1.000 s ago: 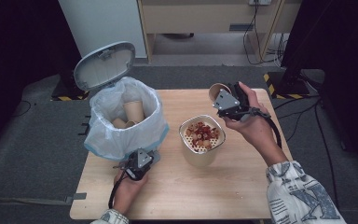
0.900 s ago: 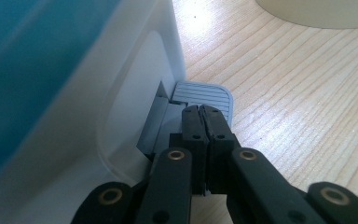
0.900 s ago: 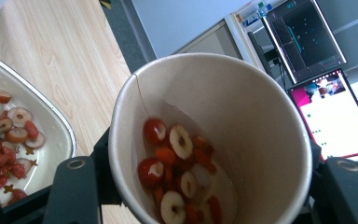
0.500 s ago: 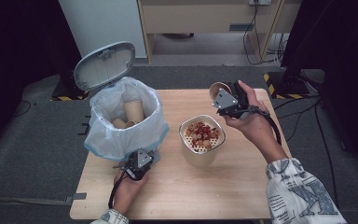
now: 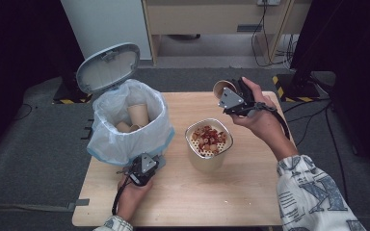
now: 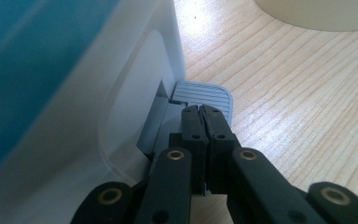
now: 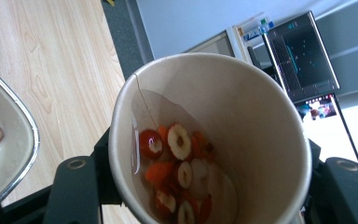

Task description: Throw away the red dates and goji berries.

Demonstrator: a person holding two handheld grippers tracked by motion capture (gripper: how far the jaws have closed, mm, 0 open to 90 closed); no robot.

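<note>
On the pale wood-grain surface [image 5: 250, 192], the right gripper [image 5: 232, 99], at one o'clock, has its jaws clamped on the sides of a smooth paper cup [image 7: 209, 140], tilted and holding liquid with red and white fruit slices [image 7: 179, 179]. At the centre stands a round metal strainer [image 5: 208, 139] of the same slices over a beige container. The left gripper [image 6: 200, 114], at seven o'clock, jaws pressed together, rests its tips on the ribbed grey pedal [image 6: 207, 95] of a white bin [image 5: 125, 127] lined with crinkled plastic, its lid up.
</note>
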